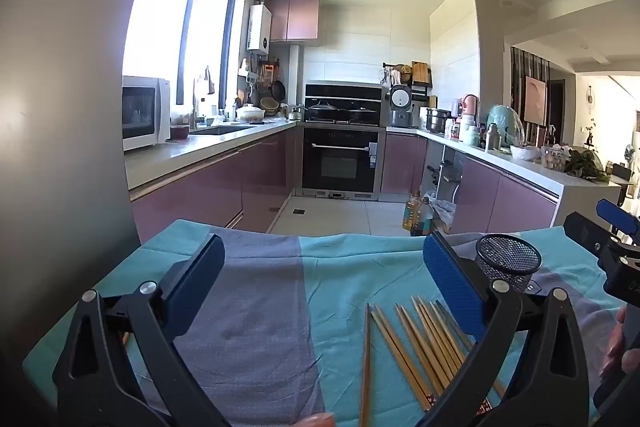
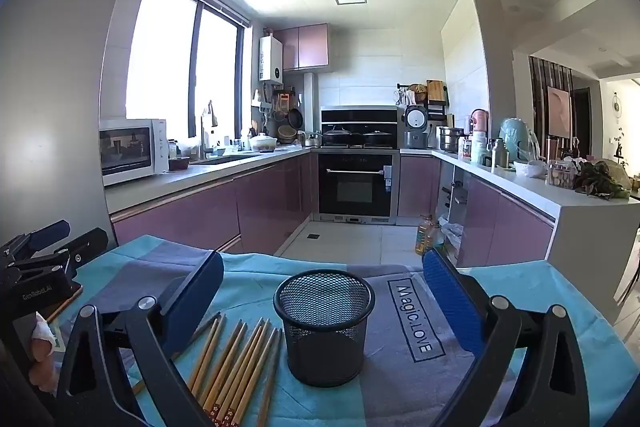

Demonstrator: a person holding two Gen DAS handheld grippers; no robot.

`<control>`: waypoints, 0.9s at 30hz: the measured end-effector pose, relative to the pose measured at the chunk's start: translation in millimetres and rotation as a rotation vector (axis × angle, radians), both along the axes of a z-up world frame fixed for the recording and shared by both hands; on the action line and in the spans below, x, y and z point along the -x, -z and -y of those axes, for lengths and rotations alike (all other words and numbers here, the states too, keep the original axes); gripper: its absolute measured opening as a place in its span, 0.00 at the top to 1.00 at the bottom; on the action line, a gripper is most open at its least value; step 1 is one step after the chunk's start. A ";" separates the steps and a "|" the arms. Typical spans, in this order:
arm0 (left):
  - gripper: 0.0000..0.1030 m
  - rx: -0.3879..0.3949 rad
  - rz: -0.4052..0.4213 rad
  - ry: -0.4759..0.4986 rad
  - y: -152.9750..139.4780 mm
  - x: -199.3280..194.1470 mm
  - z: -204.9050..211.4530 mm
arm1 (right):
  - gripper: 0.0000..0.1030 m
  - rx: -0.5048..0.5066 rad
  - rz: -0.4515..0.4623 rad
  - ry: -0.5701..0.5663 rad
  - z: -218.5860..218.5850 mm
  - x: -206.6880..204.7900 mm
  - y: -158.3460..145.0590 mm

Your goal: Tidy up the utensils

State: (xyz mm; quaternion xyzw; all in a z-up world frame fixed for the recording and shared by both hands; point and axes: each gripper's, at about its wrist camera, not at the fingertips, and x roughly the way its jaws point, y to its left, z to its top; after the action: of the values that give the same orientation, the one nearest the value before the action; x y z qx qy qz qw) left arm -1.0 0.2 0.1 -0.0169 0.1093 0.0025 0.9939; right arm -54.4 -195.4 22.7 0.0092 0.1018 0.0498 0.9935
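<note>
Two wide-set blue pads frame the left wrist view: your left gripper (image 1: 320, 259) is released and grasps nothing, hanging over a teal and grey cloth (image 1: 260, 307) spread on the table. A fan of wooden chopsticks (image 1: 416, 343) lies flat on the cloth toward the near right, partly under your right-hand finger, with one stick (image 1: 366, 367) set slightly apart to the left of the rest. The black mesh cup (image 1: 508, 261) stands upright farther right, beyond the chopsticks, and your right gripper's body shows at the right edge. In the right wrist view your right gripper (image 2: 323, 281) is likewise released and empty, its fingers spread to either side of the mesh cup (image 2: 324, 323), which stands between them without touching either pad. The chopsticks (image 2: 236, 367) lie just beside the cup on its left, tips pointing far, decorated ends near; none appears to be inside the cup. Judged from this layout, you are at the opening step, with nothing yet gathered. Your next move calls for lowering one gripper onto the chopsticks and closing across their shafts, since they lie flat on soft cloth and may roll or scatter, while the cup is kept upright to receive them.
</note>
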 end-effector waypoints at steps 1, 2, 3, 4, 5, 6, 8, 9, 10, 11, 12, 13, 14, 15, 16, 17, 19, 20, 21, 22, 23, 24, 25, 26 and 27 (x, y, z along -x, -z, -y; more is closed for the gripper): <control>0.05 -0.004 -0.002 0.002 0.1 -0.2 0.4 | 0.06 0.002 0.004 0.003 -0.2 0.8 -0.3; 0.05 -0.003 -0.004 0.003 0.2 -0.5 0.5 | 0.06 0.003 0.008 0.001 -0.2 1.6 -0.5; 0.05 0.002 0.004 0.001 0.1 0.2 0.0 | 0.06 0.002 0.015 -0.002 0.0 2.7 -0.9; 0.05 0.004 0.004 0.001 0.1 0.2 -0.2 | 0.06 0.011 0.034 -0.013 -3.3 3.8 -1.8; 0.05 0.006 0.003 0.001 0.1 0.2 -0.7 | 0.06 0.014 0.040 -0.017 -4.3 4.6 -2.1; 0.05 0.009 0.004 0.001 0.2 0.5 -1.2 | 0.06 0.015 0.042 -0.017 -5.3 4.7 -2.4; 0.05 0.008 0.004 0.002 0.2 -0.1 -0.7 | 0.06 0.013 0.041 -0.020 -6.2 4.3 -2.9; 0.05 0.006 0.005 0.001 0.3 -0.2 -0.6 | 0.06 0.009 0.046 -0.023 -5.6 8.7 -2.8; 0.05 0.005 0.006 0.001 -2.8 1.0 -1.0 | 0.06 -0.001 0.049 -0.026 -0.8 4.4 2.5; 0.05 0.004 0.008 0.001 -2.9 1.0 -1.2 | 0.06 -0.002 0.050 -0.025 -1.1 4.4 2.5; 0.05 0.003 0.009 0.000 -2.5 0.9 -1.7 | 0.06 -0.003 0.050 -0.026 -1.5 4.1 2.5; 0.05 0.001 0.011 -0.001 -3.3 2.2 -0.9 | 0.06 -0.001 0.050 -0.024 -2.3 5.1 1.2; 0.05 0.000 0.013 -0.001 -3.3 2.4 -1.3 | 0.06 -0.002 0.049 -0.022 -2.5 5.3 1.3; 0.05 0.000 0.016 -0.001 -3.5 2.9 -2.1 | 0.06 -0.005 0.049 -0.021 -1.1 5.8 1.5; 0.05 0.000 0.013 -0.004 -4.4 3.1 1.6 | 0.06 -0.009 0.048 -0.020 -0.2 5.7 1.6; 0.05 0.002 0.014 -0.002 -2.9 3.7 3.4 | 0.06 -0.011 0.046 -0.019 0.4 5.2 1.7; 0.05 0.002 0.021 -0.003 0.5 5.3 1.5 | 0.06 -0.013 0.042 -0.016 0.6 5.0 1.4; 0.05 0.002 0.020 -0.001 0.5 5.1 1.3 | 0.06 -0.014 0.042 -0.015 0.8 5.1 0.9; 0.05 0.004 0.020 0.002 0.4 4.9 1.5 | 0.06 -0.013 0.043 -0.012 0.8 5.8 0.5; 0.05 0.005 0.020 0.003 0.7 5.4 0.8 | 0.06 -0.014 0.043 -0.010 1.5 5.5 -0.1; 0.05 0.007 0.021 0.004 0.8 5.7 0.3 | 0.06 -0.016 0.042 -0.010 1.9 5.6 -0.1; 0.05 0.007 0.021 0.006 0.8 6.4 0.2 | 0.06 -0.019 0.042 -0.010 2.2 5.9 -0.1; 0.05 0.005 0.020 0.007 0.2 6.1 1.0 | 0.06 -0.021 0.042 -0.009 1.7 5.8 1.4; 0.05 0.004 0.022 0.006 0.5 6.7 1.7 | 0.06 -0.022 0.040 -0.010 1.8 5.2 1.6; 0.05 0.004 0.022 0.007 0.4 7.0 2.1 | 0.06 -0.022 0.038 -0.009 1.5 5.2 2.0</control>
State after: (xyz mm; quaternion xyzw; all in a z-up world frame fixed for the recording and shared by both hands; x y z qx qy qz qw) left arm -8.0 -1.9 -0.3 -0.0183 0.0985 -0.0016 0.9950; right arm -59.6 -196.9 20.7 0.0186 0.0822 0.0557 0.9949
